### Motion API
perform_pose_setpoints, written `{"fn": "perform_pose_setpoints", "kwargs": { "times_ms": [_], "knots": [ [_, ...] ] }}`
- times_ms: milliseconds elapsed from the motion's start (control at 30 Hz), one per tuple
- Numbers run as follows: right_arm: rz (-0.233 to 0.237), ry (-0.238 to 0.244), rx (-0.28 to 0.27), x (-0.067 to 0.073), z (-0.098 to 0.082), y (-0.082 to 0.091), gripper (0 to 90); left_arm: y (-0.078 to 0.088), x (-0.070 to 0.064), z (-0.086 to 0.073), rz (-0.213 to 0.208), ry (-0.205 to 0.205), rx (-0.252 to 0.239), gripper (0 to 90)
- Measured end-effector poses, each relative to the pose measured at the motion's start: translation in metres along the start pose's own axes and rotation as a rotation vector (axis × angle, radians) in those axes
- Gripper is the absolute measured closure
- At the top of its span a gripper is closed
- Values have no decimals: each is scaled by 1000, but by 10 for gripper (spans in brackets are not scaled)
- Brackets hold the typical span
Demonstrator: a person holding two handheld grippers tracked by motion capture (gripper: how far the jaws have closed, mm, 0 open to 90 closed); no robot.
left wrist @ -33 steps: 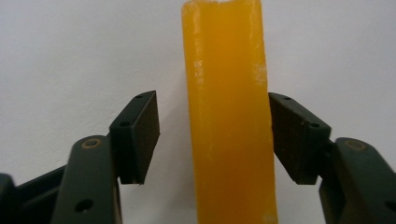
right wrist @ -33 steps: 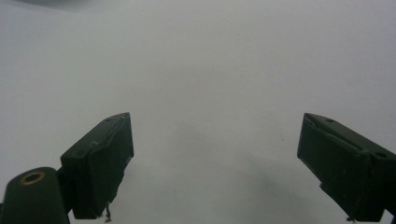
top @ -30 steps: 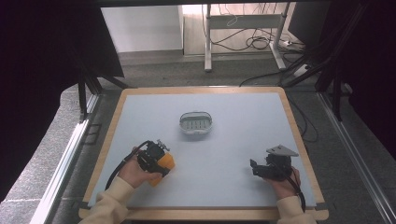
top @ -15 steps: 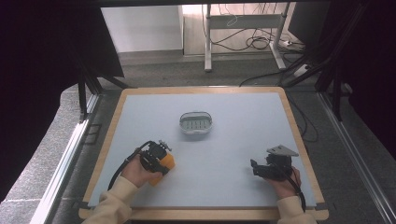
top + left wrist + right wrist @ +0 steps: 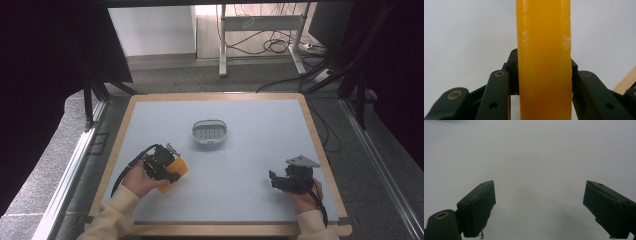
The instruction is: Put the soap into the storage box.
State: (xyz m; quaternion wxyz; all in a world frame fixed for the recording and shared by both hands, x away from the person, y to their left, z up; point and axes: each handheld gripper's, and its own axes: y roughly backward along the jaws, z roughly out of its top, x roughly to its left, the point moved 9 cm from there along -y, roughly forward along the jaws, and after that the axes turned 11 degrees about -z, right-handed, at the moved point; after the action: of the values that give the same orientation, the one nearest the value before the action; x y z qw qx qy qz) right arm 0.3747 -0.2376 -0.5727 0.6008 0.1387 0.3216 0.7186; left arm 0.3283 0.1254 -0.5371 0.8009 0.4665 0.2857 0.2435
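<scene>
In the high view the left gripper (image 5: 169, 169) sits in the lower left part of the frame, over the pale grey table (image 5: 260, 150), with the person's left hand (image 5: 140, 181) wrapped round its body. Its jaws are clamped on an orange block (image 5: 176, 171), which pokes out to the right of the black gripper body, near the table's left half and well apart from the wooden edge.

In the left gripper view the block (image 5: 544, 60) fills the middle of the frame as a tall slab. Its long axis runs straight up and down the picture, from the bottom edge to the top, pointing away from the camera along the line of the jaws. The two black jaws press on its narrow sides low in the frame, one at each flank. The block's surface is smooth and waxy, with a few pale scuffs in its upper half.

The right gripper (image 5: 280, 181) rests at the lower right of the high view, held by the right hand (image 5: 305, 195). In the right gripper view its jaws stand wide apart with nothing between them, bare table behind.

A small white oval basket (image 5: 209, 132) stands near the middle of the table, up and to the right of the block, apart from both grippers.
</scene>
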Motion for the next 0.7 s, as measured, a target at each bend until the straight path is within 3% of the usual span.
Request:
{"fn": "perform_pose_setpoints", "kwargs": {
  "times_ms": [233,333,700],
  "knots": [
    [-8,12,12,0,-2,-1,112,6,1,3,-16,-14,-14,616],
    [-9,15,11,0,-2,-1,114,11,2,6,9,-36,-31,617],
    [-8,15,1,1,0,0,116,18,2,10,-32,-70,-48,616]
  ]
}}
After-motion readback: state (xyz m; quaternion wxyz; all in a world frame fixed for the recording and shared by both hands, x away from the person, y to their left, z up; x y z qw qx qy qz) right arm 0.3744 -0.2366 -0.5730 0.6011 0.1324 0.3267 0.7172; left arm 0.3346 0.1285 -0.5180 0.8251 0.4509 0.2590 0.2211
